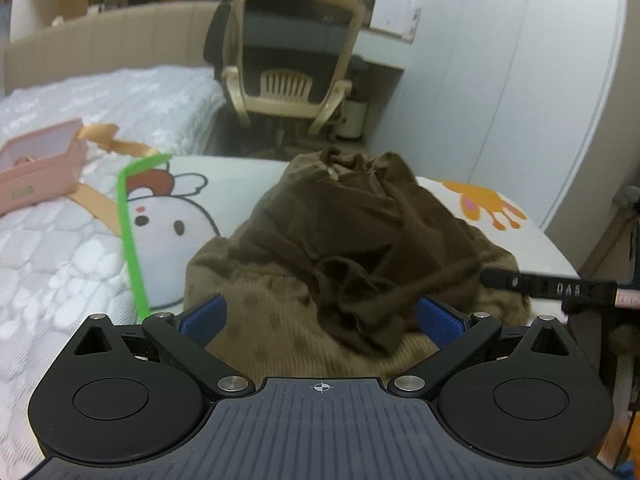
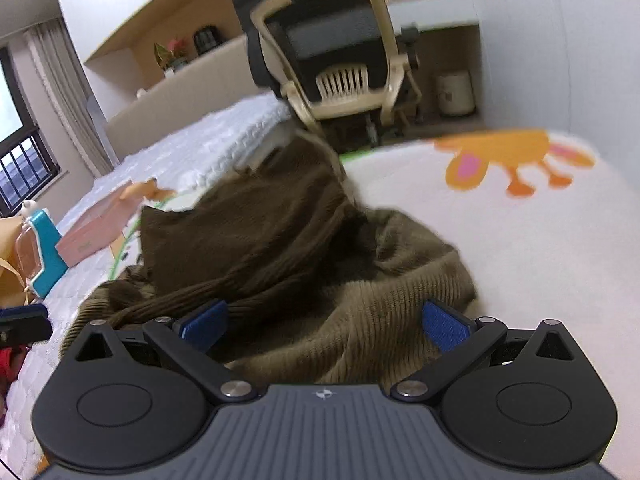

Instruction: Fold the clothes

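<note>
Brown knit sweater heaped on the bed — both hand-held grippers spread wide, gripping nothing.

Left wrist view: the sweater (image 1: 352, 248) lies bunched dead ahead of the left hand-held gripper (image 1: 322, 316), its near folds between the blue pads. Right wrist view: the right hand-held gripper (image 2: 324, 324) hovers over the ribbed hem — the garment runs away up-left across the cartoon-print blanket (image 2: 500, 240).
</note>
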